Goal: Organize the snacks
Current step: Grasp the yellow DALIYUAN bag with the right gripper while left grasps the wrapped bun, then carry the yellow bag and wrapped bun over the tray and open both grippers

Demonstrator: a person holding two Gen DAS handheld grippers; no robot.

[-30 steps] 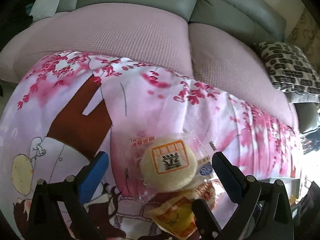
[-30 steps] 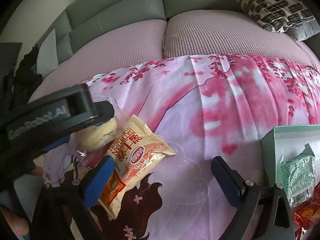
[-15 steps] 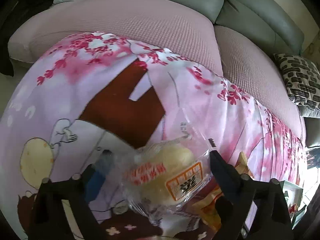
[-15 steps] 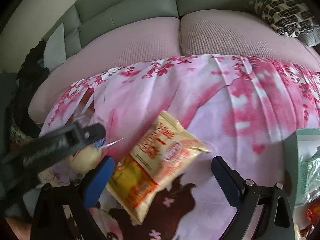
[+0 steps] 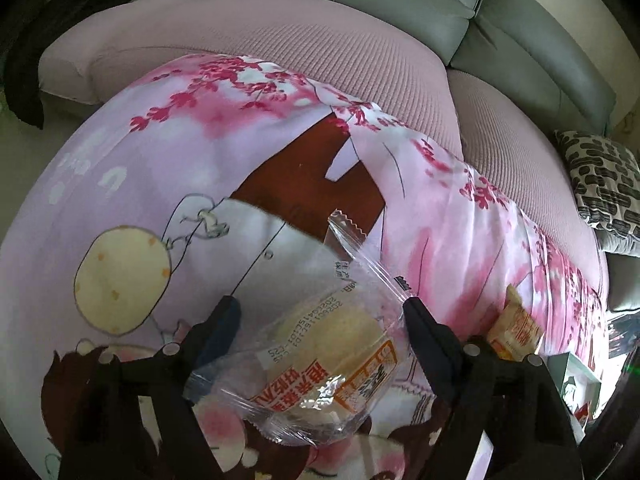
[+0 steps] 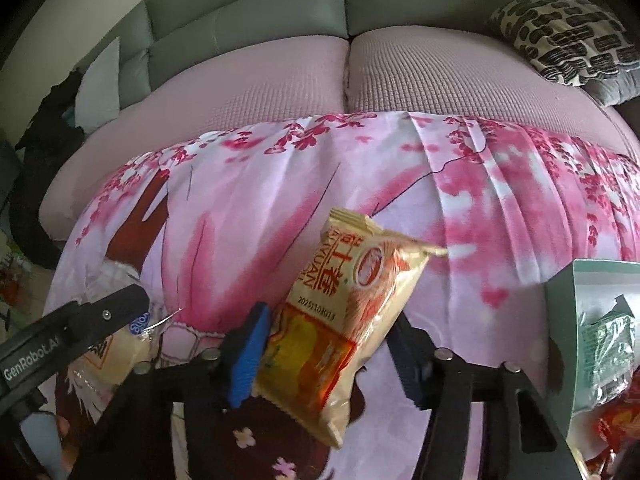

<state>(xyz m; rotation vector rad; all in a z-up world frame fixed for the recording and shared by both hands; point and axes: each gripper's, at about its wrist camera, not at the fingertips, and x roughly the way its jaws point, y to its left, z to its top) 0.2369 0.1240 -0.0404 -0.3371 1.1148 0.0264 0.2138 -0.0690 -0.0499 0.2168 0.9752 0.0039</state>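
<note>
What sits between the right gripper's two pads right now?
The yellow-orange snack packet, seen in the right wrist view. The right gripper is closing, and the packet fills the gap between its blue pads, upper end sticking out past them over the pink floral cloth.

Black gripper (image 6: 326,344) frames — blue pads (image 6: 246,354)

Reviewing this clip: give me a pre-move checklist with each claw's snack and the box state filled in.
1. Right claw closing, yellow packet between its pads: ok.
2. Left claw closing around the clear-wrapped bun: ok.
3. Bun grip firm: cannot tell, mostly wrapper between pads.
4. Green box has room: cannot tell, partly cut off.
5. Claws apart from each other: ok.
</note>
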